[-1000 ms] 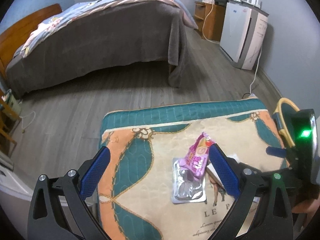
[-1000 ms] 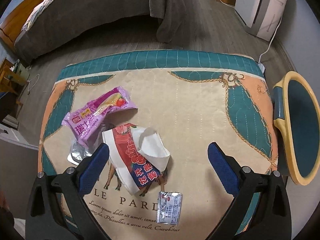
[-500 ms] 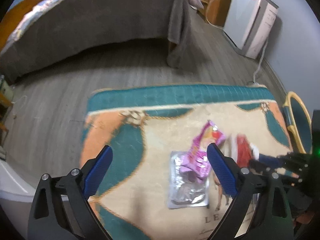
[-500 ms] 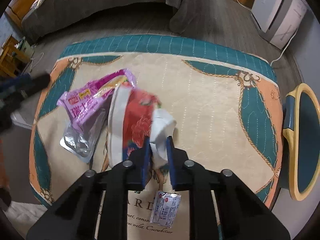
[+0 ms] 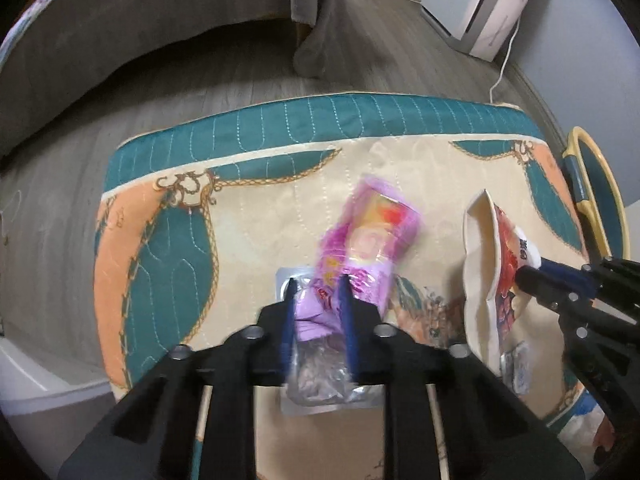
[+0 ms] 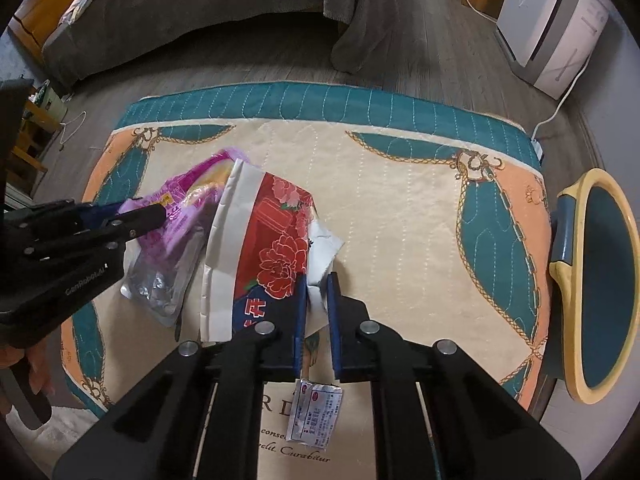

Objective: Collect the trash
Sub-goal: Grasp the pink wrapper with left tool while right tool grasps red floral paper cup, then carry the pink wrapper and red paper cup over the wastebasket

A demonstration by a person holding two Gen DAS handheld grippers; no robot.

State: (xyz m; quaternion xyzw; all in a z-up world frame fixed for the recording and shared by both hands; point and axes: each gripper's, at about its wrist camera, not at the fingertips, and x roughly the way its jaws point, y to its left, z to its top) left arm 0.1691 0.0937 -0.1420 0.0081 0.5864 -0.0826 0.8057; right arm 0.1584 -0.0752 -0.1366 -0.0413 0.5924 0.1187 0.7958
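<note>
My left gripper (image 5: 318,292) is shut on the near end of a pink snack wrapper (image 5: 366,248), lifted over a clear silver packet (image 5: 320,384) on the patterned cloth (image 5: 248,216). In the right wrist view the left gripper (image 6: 154,212) grips the pink wrapper (image 6: 188,196). My right gripper (image 6: 318,300) is shut on the white torn edge of a red and white paper noodle bowl (image 6: 264,248), held tilted above the cloth. It also shows in the left wrist view (image 5: 486,264). A small silver sachet (image 6: 316,412) lies flat near the front edge.
A teal and yellow bin (image 6: 600,280) stands just off the table's right side. A bed with a grey blanket (image 6: 180,4) lies across the wooden floor beyond. A white appliance (image 6: 556,20) with a cord stands at the far right.
My left gripper moved forward and closed on the pink wrapper, lifting it. My right gripper, shut on the bowl since half a second ago, has raised it slightly.
</note>
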